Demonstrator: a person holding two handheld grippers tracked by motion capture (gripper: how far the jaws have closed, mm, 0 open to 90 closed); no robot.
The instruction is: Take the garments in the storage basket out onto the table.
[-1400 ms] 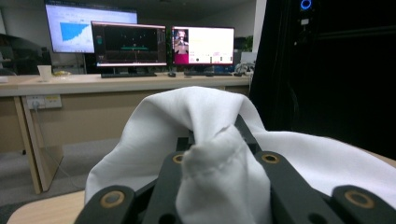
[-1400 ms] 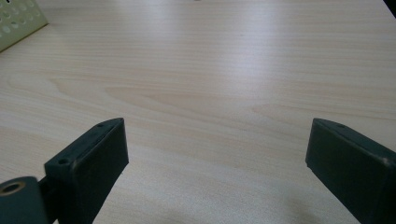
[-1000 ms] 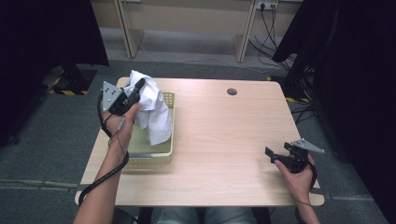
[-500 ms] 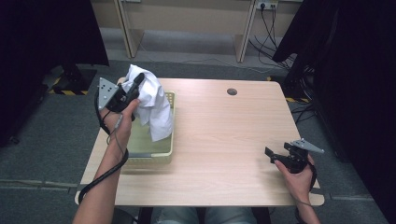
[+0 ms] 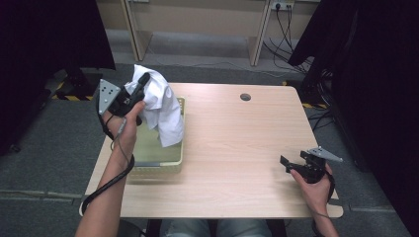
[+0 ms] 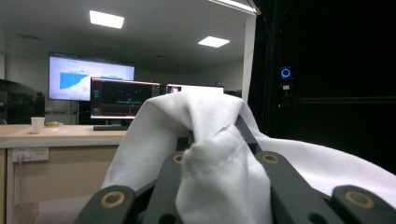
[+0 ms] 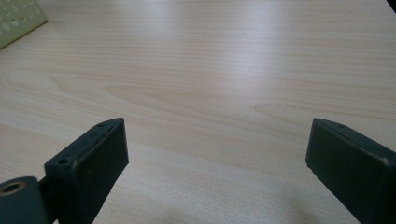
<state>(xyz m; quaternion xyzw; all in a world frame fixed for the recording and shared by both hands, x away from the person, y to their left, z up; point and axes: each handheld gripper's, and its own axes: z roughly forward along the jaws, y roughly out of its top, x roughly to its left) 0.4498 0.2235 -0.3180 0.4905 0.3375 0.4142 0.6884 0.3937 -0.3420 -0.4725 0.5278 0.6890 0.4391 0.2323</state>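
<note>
White cloth pinched in left claw, monitors behind

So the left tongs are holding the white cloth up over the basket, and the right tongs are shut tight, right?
Not quite. The right tongs are open with nothing between them, as the right gripper view shows. The left tongs do hold the white cloth up over the basket.

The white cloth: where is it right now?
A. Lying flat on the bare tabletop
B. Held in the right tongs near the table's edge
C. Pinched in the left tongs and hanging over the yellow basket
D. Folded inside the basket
C. The left tongs are shut on the white cloth, which dangles above the yellow basket, while the right tongs stand open, with nothing between them, over the table.
</note>
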